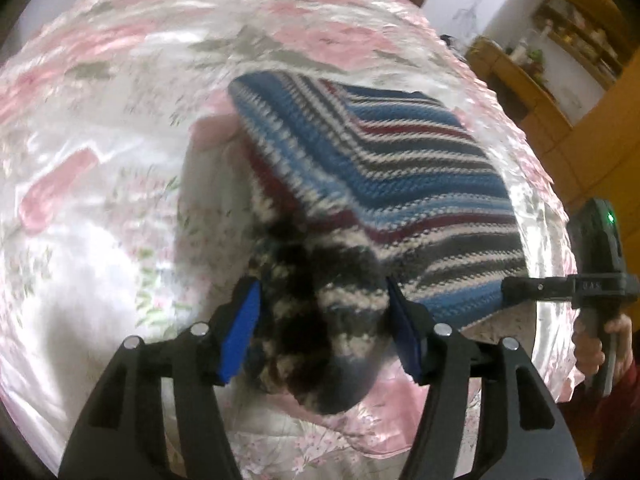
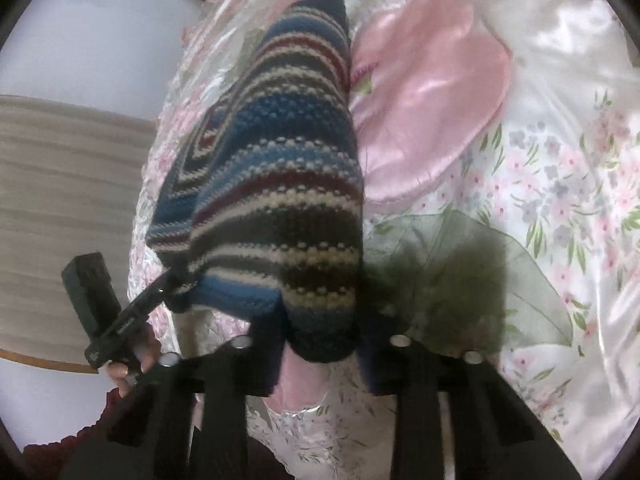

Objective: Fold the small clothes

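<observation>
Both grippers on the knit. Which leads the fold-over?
Left, narrowly. Left gripper has the striped knit bunched between its fingers, body lying straight ahead. Right gripper pinches only a corner.

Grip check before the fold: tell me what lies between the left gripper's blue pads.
A bunched corner of the striped knit garment fills the gap between the left gripper's pads, shown in the left wrist view.

Motion blur smears the striped knit (image 1: 320, 320) between the left gripper's (image 1: 322, 332) jaws.
</observation>
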Available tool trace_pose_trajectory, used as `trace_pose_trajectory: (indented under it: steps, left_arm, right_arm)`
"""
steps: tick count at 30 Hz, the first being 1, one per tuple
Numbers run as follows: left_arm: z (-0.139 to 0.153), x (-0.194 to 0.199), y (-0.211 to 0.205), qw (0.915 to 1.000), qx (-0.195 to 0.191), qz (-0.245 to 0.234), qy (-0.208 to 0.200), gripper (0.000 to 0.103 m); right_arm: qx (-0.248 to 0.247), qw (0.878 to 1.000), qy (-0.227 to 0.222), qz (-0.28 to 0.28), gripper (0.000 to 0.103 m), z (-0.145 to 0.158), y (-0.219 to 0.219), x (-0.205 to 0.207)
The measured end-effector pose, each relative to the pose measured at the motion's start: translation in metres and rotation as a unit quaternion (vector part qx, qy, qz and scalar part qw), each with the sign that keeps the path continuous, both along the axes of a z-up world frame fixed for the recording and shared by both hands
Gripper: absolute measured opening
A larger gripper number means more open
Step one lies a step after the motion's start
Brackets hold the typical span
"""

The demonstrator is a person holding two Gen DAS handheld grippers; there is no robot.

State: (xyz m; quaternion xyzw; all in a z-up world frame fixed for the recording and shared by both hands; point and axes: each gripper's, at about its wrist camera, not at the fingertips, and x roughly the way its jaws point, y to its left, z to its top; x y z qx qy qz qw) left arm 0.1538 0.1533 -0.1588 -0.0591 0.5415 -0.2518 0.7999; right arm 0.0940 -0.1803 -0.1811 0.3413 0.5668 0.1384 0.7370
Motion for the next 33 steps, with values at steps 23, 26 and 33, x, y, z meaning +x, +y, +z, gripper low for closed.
trace_pose_trajectory:
  steps: [23, 26, 33]
  left_arm:
    - [0.034, -0.062, 0.018, 0.997, 0.069, 0.017, -0.032, 0.065]
    - [0.05, -0.081, 0.027, 0.9965, 0.068, 0.031, -0.038, 0.074]
    - [0.079, -0.117, 0.041, 0.9946, 0.079, 0.048, -0.047, 0.077]
  right_arm:
    - [-0.18, 0.983, -0.009, -0.044, 0.043, 0.044, 0.058, -0.062]
    - [-0.209, 0.976, -0.02, -0.048, 0.058, 0.064, 0.066, -0.085]
    - [-0.261, 0.963, -0.039, -0.051, 0.085, 0.096, 0.09, -0.121]
